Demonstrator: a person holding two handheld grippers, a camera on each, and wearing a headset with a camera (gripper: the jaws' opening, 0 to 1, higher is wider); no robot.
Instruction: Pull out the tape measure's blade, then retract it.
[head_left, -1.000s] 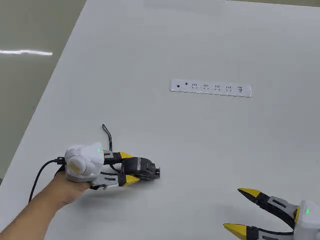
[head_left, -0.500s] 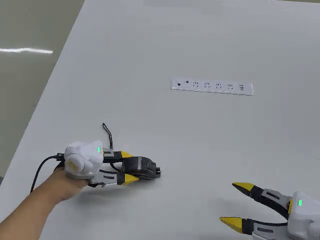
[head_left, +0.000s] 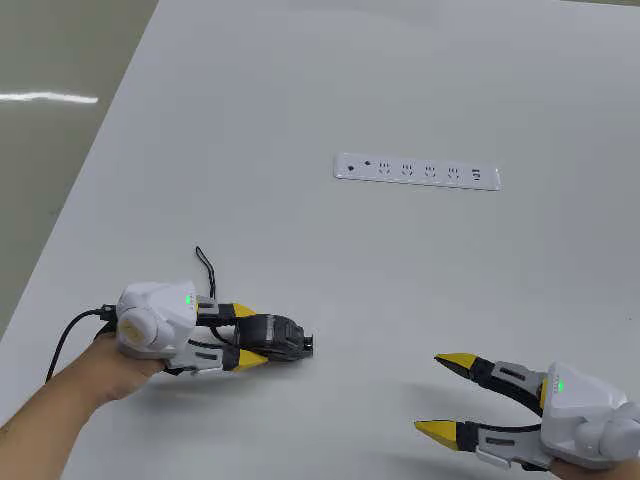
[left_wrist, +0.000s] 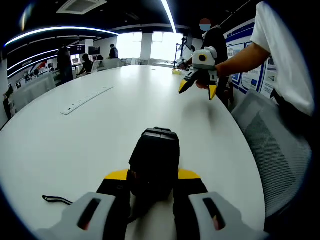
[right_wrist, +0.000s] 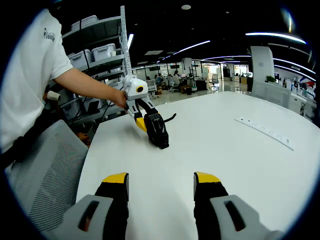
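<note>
- The left claw (head_left: 255, 335) was pinching the tape measure (head_left: 287, 335), one jaw on each flat side of the case. The case sat on the worktop (head_left: 400, 270), near its left edge.
- The tape measure's case was black and blocky with rounded corners and a dull finish. A thin black cord (head_left: 205, 268) lay in a loop on the worktop just behind the left claw.
- The right claw (head_left: 432, 394) was low over the worktop, well apart to the right. Its jaws were spread and pointed toward the tape measure.
- Both claws had white plastic bodies, black jaws and pointed yellow tips.
- A long, flat white power strip (head_left: 416, 172) lay farther back, well apart from both claws.
- The worktop was smooth matte white, and a glossy pale floor (head_left: 50, 150) lay beyond its left edge.
- A black cable (head_left: 70, 335) curved from the back of the left claw toward the worktop's near edge.
- In the left gripper view, a grey mesh chair (left_wrist: 270, 145) stood at the worktop's edge beside the person.
</note>
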